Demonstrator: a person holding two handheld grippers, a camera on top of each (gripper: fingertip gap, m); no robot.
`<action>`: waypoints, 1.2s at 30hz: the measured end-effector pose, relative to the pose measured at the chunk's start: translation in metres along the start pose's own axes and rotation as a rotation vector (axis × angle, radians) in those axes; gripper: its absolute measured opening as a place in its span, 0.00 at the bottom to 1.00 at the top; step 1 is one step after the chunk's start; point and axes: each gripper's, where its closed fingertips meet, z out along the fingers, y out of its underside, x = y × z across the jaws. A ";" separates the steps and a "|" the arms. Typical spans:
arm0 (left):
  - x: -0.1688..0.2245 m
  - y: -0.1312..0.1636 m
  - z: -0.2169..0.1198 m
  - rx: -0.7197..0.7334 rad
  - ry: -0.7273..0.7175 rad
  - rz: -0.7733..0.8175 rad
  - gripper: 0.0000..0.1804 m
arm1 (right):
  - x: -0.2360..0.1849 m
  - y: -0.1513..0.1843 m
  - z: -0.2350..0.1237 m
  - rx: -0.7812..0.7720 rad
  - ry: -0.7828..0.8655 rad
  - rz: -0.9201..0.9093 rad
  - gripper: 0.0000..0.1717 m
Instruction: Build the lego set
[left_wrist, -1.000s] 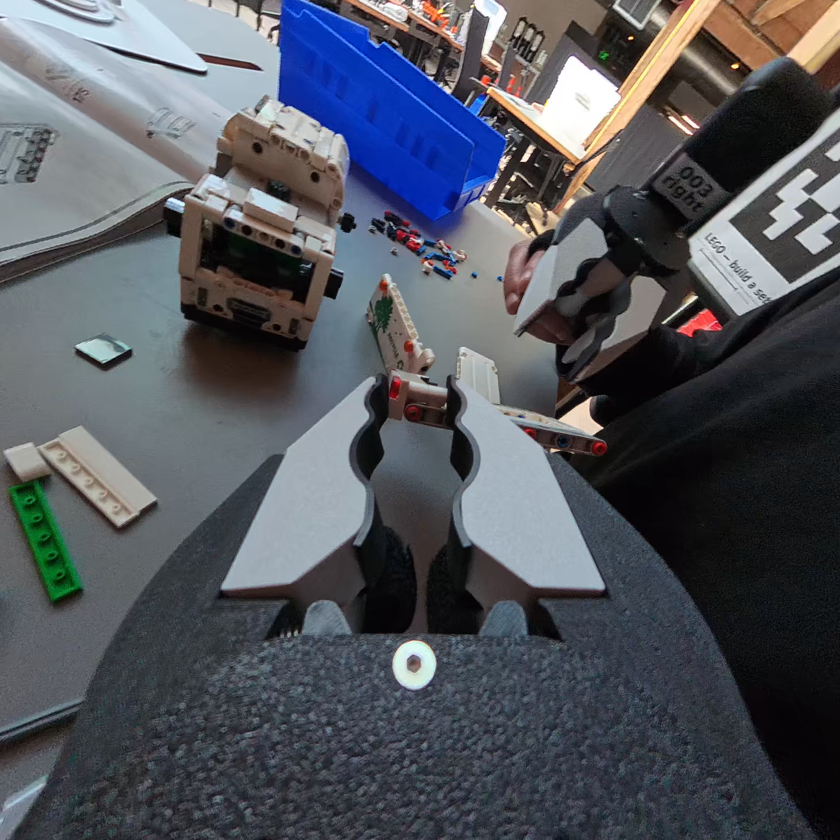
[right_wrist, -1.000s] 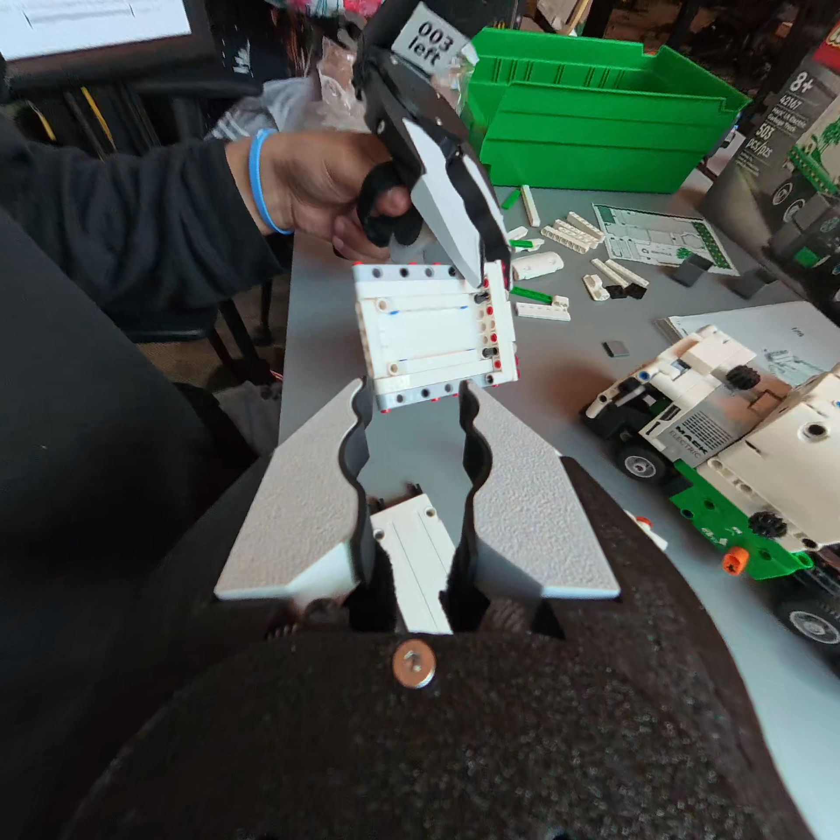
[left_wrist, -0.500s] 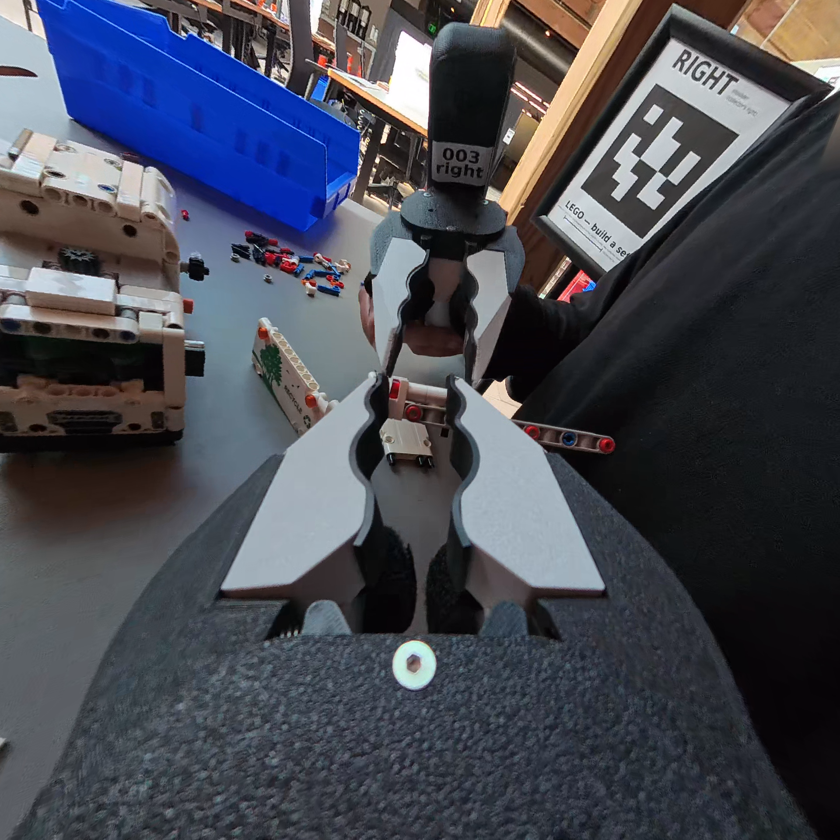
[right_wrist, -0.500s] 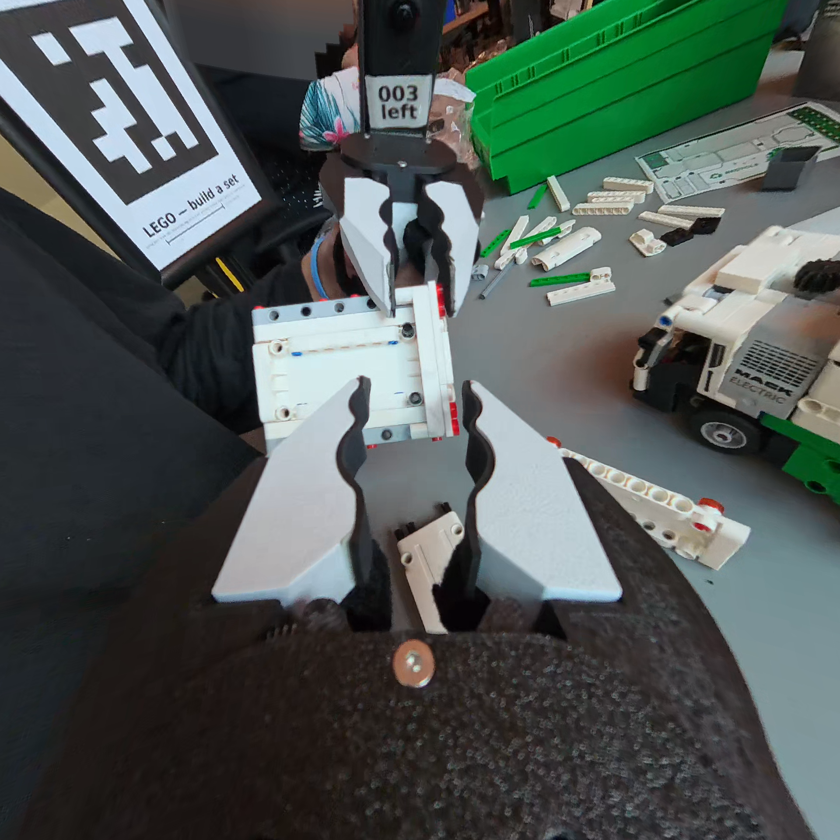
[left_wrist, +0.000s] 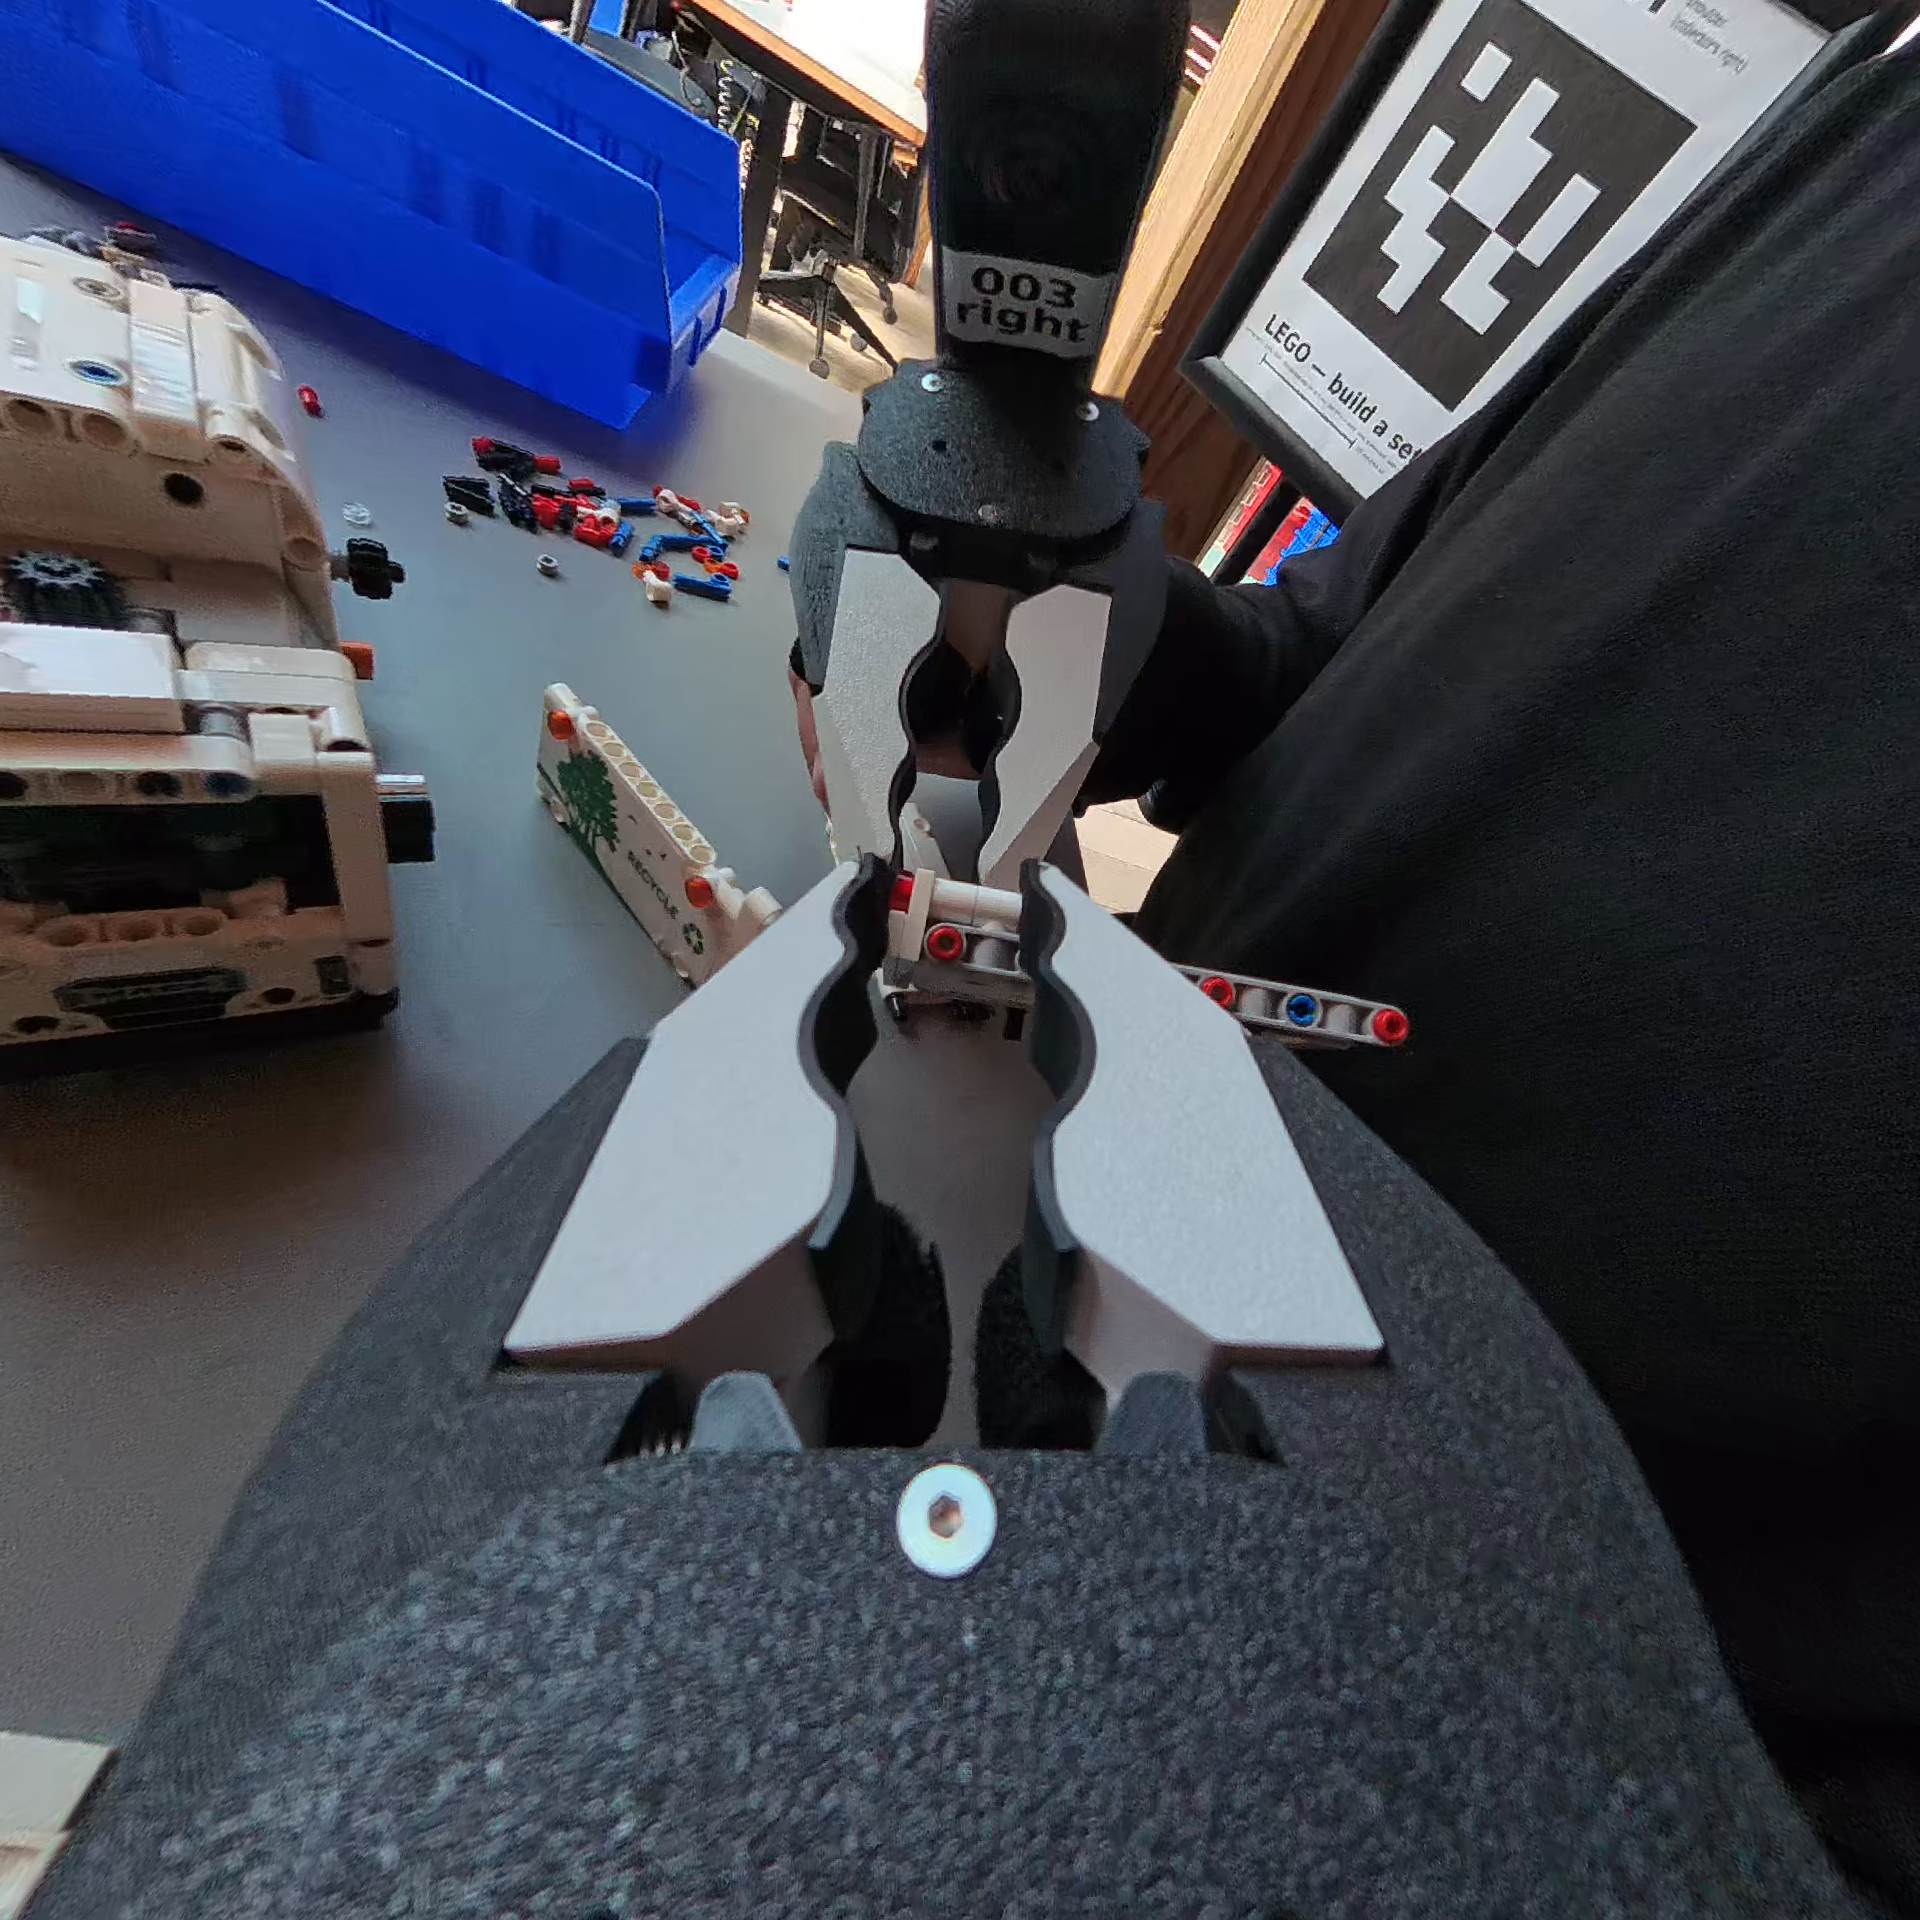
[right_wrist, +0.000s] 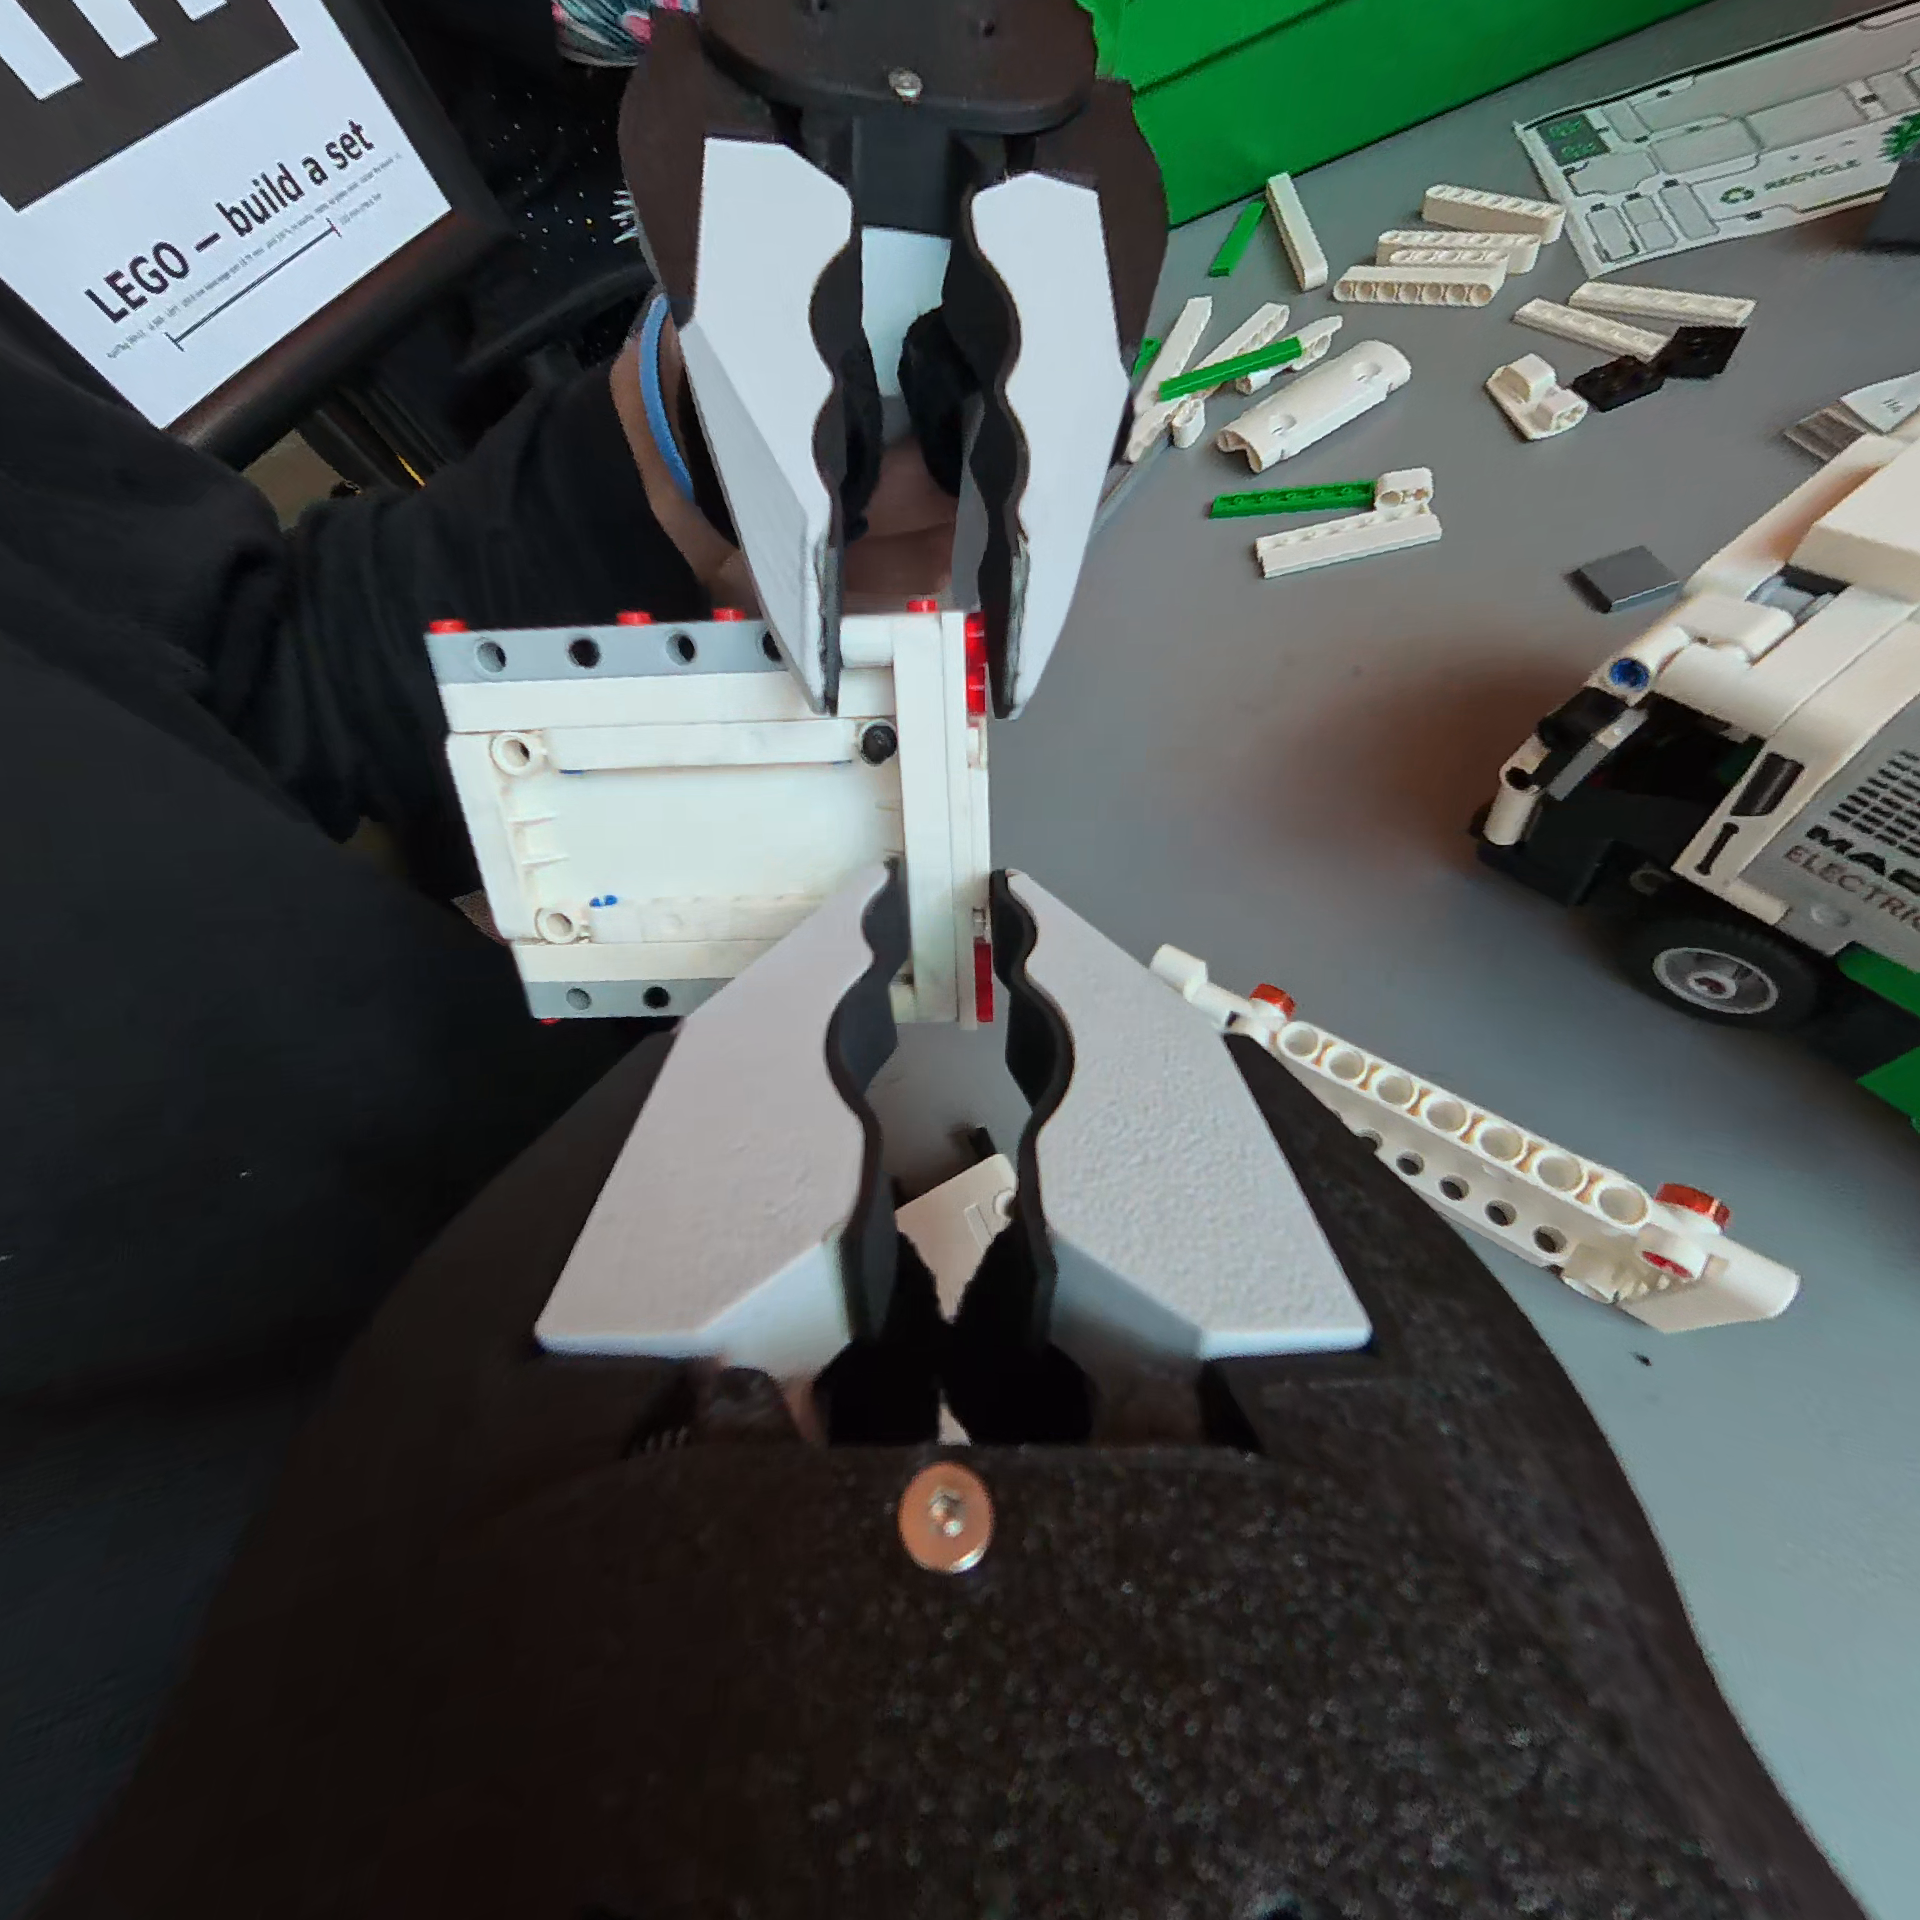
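Two claws (right_wrist: 940, 914) (left_wrist: 951, 914) grip one white panel (right_wrist: 675, 821) beside truck (right_wrist: 1766, 790).

Soft daylight is falling from above and behind, leaving the desk (left_wrist: 540, 935) dim in the left view. Wide-angle bending is curving the edges; the toy truck (left_wrist: 156, 675) is blurring slightly.

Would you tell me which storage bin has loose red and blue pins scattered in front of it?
The blue bin; the red and blue pins lie before it. The green bin has white beams instead.
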 end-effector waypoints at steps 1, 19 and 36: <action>-0.003 0.000 0.000 -0.002 -0.007 -0.002 0.13 | 0.003 0.000 0.001 -0.002 0.020 0.002 0.08; -0.008 -0.020 -0.034 0.256 -0.301 -0.069 0.23 | 0.051 -0.020 -0.037 0.174 0.382 0.137 0.08; -0.016 0.008 -0.018 0.379 -0.531 -0.379 0.05 | 0.056 -0.008 -0.024 0.144 0.518 0.214 0.08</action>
